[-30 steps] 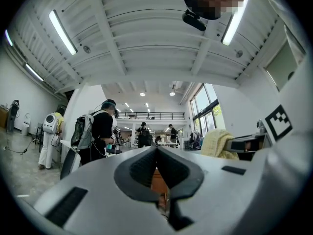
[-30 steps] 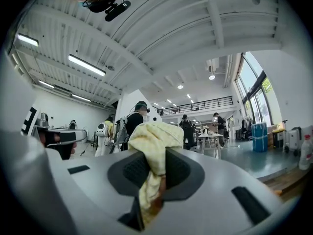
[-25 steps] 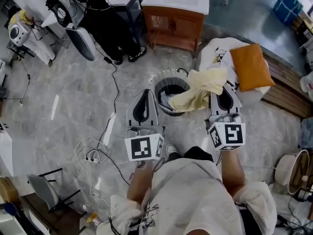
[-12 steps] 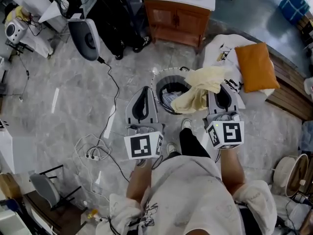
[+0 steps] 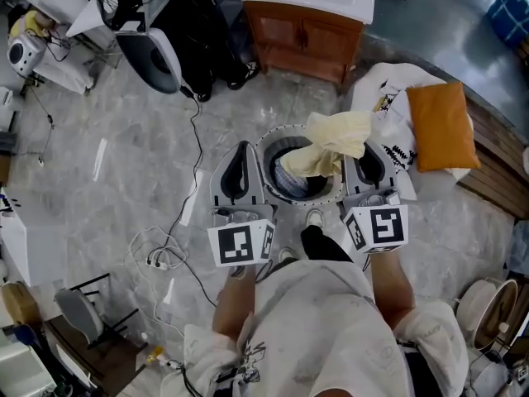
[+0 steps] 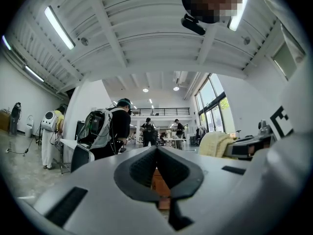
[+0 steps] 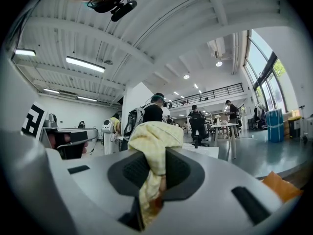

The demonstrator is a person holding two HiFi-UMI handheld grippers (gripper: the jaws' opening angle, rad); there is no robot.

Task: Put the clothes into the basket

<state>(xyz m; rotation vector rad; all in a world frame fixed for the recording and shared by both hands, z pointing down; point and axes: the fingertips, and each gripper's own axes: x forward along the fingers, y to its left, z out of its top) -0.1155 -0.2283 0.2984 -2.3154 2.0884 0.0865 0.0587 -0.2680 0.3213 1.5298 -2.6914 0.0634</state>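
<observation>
Now the right claw (image 5: 368, 157), clamped on the yellow garment (image 5: 335, 136), has carried it from beside the basket (image 5: 266, 154) to right above its rim; release should drop it in. Left claw (image 5: 241, 157), closed and empty, flanks the basket.

A crumpled pale yellow garment (image 5: 335, 143) hangs pinched in the right hand-held gripper (image 5: 369, 145), trailing over the far right rim of the round, pale-rimmed basket (image 5: 299, 199). The basket stands upright on the floor and holds light-coloured clothes (image 5: 291, 174).
</observation>
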